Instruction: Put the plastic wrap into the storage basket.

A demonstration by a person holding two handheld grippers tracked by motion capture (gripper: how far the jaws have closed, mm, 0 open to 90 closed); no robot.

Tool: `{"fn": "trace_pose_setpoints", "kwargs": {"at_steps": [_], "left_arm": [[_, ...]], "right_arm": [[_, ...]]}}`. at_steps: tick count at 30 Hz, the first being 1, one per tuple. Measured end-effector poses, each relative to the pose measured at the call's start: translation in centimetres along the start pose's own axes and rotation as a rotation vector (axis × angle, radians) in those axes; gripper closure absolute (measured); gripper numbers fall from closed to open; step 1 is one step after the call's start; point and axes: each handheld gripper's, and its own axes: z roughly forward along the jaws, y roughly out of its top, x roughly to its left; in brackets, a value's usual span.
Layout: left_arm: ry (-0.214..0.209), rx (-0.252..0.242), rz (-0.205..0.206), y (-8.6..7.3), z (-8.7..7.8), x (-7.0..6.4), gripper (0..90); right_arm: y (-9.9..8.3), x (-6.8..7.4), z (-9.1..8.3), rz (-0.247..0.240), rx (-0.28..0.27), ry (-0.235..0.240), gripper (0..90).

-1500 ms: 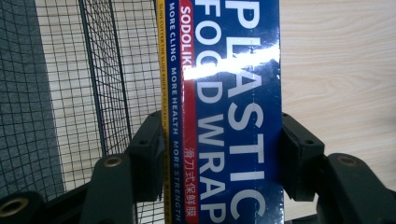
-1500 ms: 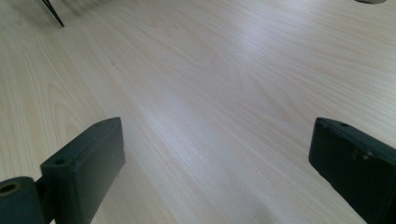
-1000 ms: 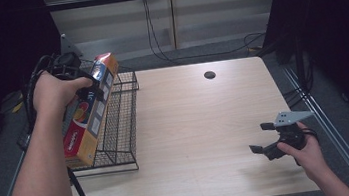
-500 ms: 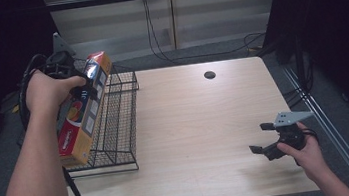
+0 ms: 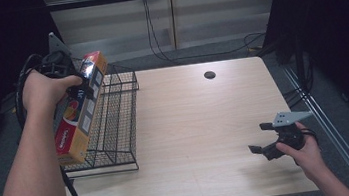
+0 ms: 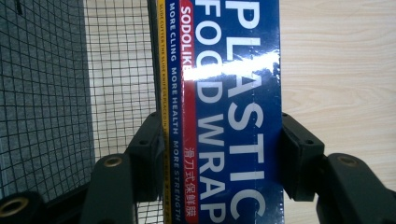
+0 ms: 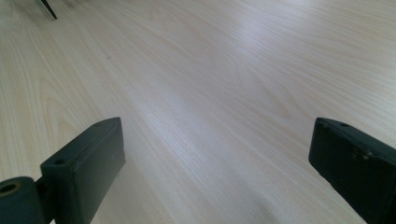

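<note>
High view: one long box of plastic wrap [image 5: 79,112], yellow and orange sides, held tilted at the left edge of the table [image 5: 200,120], over the near-left wall of a black wire basket [image 5: 115,120]. The box's lower end hangs low outside the basket's left side; whether it touches the wire cannot be told.

Left gripper [image 5: 80,87]: jaws closed on the box of plastic wrap near its upper end, one jaw on each long side. Left gripper view: the box [image 6: 224,112] runs lengthwise between the two black jaws, blue face with white lettering toward the camera, mesh of the basket [image 6: 56,93] to one side, bare wood to the other.

Right gripper [image 5: 264,140]: jaws wide apart, holding nothing, resting low at the near-right of the table, well apart from box and basket. Right gripper view: bare tabletop [image 7: 210,93] between the spread jaws.

Also present: a dark round hole [image 5: 209,75] at the far middle of the table.

Step in hand, as judged: moving the box between basket and table. Handling note: the grip sits far from the box's middle, so the long end will tend to swing; keep the jaws firm, lift the lower end clear of the wire rim before moving sideways, and level the box before setting it down.
</note>
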Motion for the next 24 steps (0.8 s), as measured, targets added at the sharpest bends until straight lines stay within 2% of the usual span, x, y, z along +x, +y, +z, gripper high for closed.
{"fn": "trace_pose_setpoints", "kwargs": {"at_steps": [5,6,9,17,18,19,23,24], "left_arm": [[0.005,-0.002,-0.015,0.2,0.0,0.6,43.3],[0.005,-0.007,-0.030,0.2,0.0,0.7,43.4],[0.010,-0.005,-0.021,0.3,-0.1,1.0,43.4],[0.009,-0.013,-0.055,0.3,-0.3,1.8,43.4],[0.019,-0.013,-0.035,0.3,-0.4,2.1,43.3],[0.011,-0.011,-0.058,0.3,-0.4,2.0,43.4],[0.020,-0.018,-0.046,0.4,-0.8,2.3,43.3],[0.022,-0.022,-0.055,0.4,-0.8,2.4,43.3]], "right_arm": [[0.0,0.0,0.1,-0.003,-0.001,-0.005,3.4],[0.0,0.0,0.1,-0.004,-0.001,-0.008,3.4],[0.0,0.0,0.1,-0.003,0.000,-0.005,3.4],[0.1,0.1,0.3,-0.018,0.011,-0.017,3.4],[0.1,0.1,0.3,-0.016,0.010,-0.019,3.4],[0.1,0.1,0.3,-0.016,0.008,-0.020,3.4],[0.1,0.1,0.3,-0.014,0.011,-0.020,3.4],[0.1,0.1,0.3,-0.015,0.012,-0.018,3.4]]}}
